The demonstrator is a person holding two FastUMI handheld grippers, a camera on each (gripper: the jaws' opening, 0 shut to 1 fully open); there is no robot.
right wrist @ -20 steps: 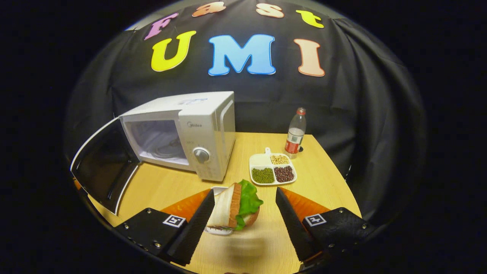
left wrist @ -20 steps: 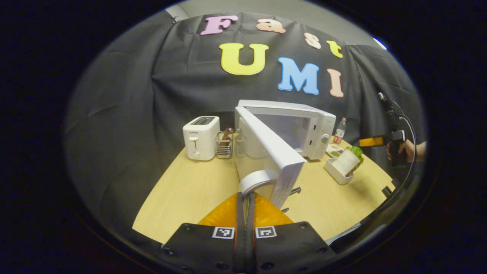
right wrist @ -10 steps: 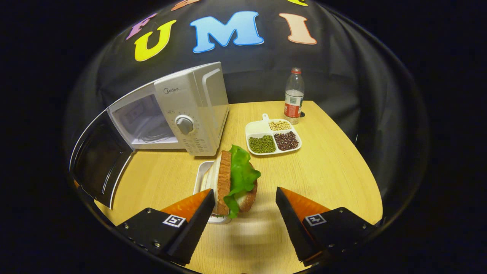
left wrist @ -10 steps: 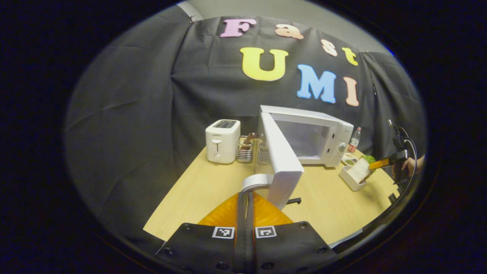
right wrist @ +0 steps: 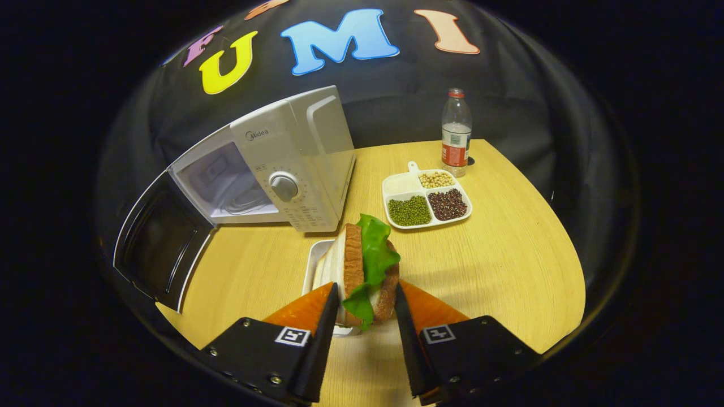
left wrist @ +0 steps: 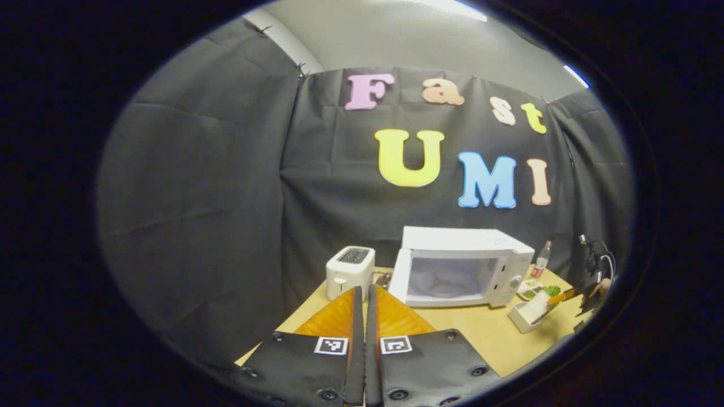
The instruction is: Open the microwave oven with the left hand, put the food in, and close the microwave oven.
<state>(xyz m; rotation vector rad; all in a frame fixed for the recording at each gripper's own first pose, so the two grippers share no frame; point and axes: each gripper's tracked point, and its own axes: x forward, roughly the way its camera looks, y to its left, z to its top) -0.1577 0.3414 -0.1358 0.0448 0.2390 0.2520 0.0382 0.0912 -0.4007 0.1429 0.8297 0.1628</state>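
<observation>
The microwave oven (right wrist: 271, 169) stands at about ten o'clock on the table (right wrist: 498, 249) in the right gripper view, its door (right wrist: 164, 243) swung wide toward eight o'clock so the cavity is free to receive food (the opening step looks done). The right claw (right wrist: 365, 316) sits at six o'clock with its fingers drawn in close on either flank of the sandwich (right wrist: 365, 265), which stands on edge in a small white tray (right wrist: 317, 263); both fingers appear to touch the bread, though I cannot tell whether they press firmly. The sandwich's long axis runs up and down, slices vertical, the lettuce leaf facing two o'clock; standing it this way gives the fingers two flat bread faces to pinch. A divided dish of beans (right wrist: 427, 195) and a water bottle (right wrist: 455, 133) lie toward one o'clock, well apart from the grasp. In the left gripper view the left claw (left wrist: 362, 316) is closed with its fingers together on nothing, held back from the table, probably to leave the path to the cavity free. A toaster (left wrist: 350, 271) stands just beside the oven at its nine o'clock
</observation>
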